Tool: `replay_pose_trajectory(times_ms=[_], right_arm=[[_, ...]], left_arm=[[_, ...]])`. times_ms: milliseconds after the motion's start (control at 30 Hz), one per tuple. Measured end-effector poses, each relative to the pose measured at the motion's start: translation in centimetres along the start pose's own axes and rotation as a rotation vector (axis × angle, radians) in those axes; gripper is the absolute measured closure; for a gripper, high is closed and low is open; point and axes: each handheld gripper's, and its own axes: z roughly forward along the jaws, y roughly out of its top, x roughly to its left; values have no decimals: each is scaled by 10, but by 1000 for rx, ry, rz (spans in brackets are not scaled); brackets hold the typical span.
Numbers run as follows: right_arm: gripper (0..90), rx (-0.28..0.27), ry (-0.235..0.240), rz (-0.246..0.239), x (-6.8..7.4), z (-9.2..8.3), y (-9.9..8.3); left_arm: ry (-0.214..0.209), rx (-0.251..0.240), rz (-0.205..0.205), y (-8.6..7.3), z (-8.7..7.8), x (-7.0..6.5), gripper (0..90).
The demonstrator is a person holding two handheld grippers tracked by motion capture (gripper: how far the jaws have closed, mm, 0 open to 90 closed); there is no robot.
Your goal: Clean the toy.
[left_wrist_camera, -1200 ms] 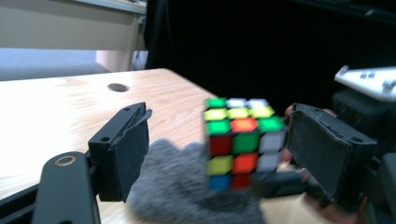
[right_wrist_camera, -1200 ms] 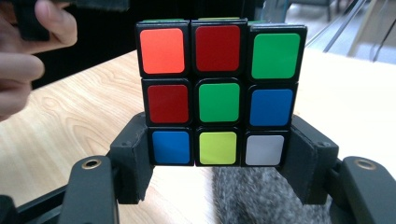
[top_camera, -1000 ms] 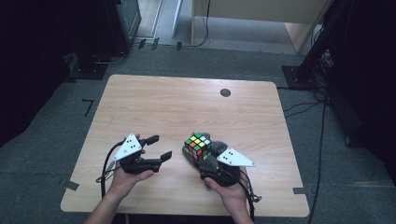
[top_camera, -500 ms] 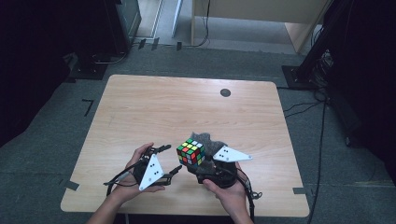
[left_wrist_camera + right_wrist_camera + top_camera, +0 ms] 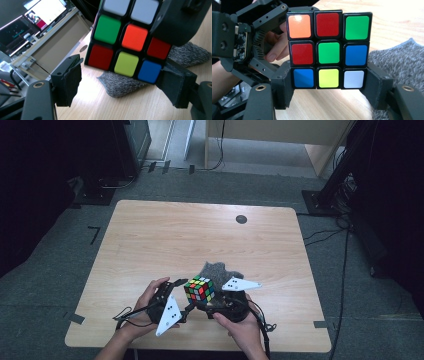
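Multicoloured plastic puzzle cube (image 5: 328, 50), three squares to a side, sits clamped in the right gripper (image 5: 328, 86): in the right gripper view its two black padded jaws press the bottom layer from either side and hold the cube clear of the light wooden table (image 5: 150, 245), near its front edge and just right of the middle. The left gripper (image 5: 122, 82) has come up against the cube's left side. Its jaws have just been closing, but they are not gripping yet; in the left gripper view one pad (image 5: 68, 80) hangs free of the cube with table showing between, while the other pad (image 5: 176, 86) sits at the cube's lower corner.

The step in hand looks like seating the left gripper on one outer layer so it can be turned against the right. To do that well, square the left jaws to a single layer, both pads flat on opposite faces, before squeezing. Keep the right grip firm and off the layer meant to turn. A mottled grey knitted cloth (image 5: 217, 270) lies on the table just under and behind the cube; keep the jaws from snagging it.
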Motion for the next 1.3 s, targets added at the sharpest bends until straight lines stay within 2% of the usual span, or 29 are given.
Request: replay_pose_trajectory(times_ms=[133,200,233,333,433,567,633,667,733,800,833,867,1000,1067,1167,1300], right_arm=[[343,26,5,33,-2,3,-1],[342,27,6,32,-3,3,-2],[340,25,6,31,-3,3,-2],[314,-17,18,19,-4,2,-2],[243,-66,34,5,-4,-4,0],[243,-198,0,25,-11,-21,2],[245,-226,-35,27,-17,-25,1],[253,-219,-81,8,-21,-25,-1],[303,-185,-183,-38,-25,-19,-6],[364,-137,-302,-82,-29,-10,-14],[370,-115,-342,-106,-31,-5,-18],[373,-98,-360,-124,-32,0,-21],[351,-12,-359,-177,-37,17,-29],[378,19,-404,-209,-38,24,-34],[375,69,-422,-216,-43,33,-38],[376,106,-435,-179,-51,39,-43]], left_arm=[[-4,-1,34,0,1,-5,281],[6,9,60,0,1,-8,318],[0,8,59,0,1,-8,331],[-8,20,14,0,1,-4,339],[-17,40,-57,-4,0,3,341],[-19,59,-180,-12,-2,18,341],[-39,49,-270,-14,-5,27,341],[-59,44,-306,-15,-6,31,341],[-67,39,-356,-17,-6,35,341],[-83,29,-404,-18,-7,39,340],[-90,24,-425,-18,-8,41,340],[-97,20,-440,-19,-8,43,340],[-104,23,-485,-20,-8,47,340],[-92,45,-493,-21,-7,47,339],[-86,65,-505,-22,-6,48,339],[-88,60,-509,-21,-7,49,339]])
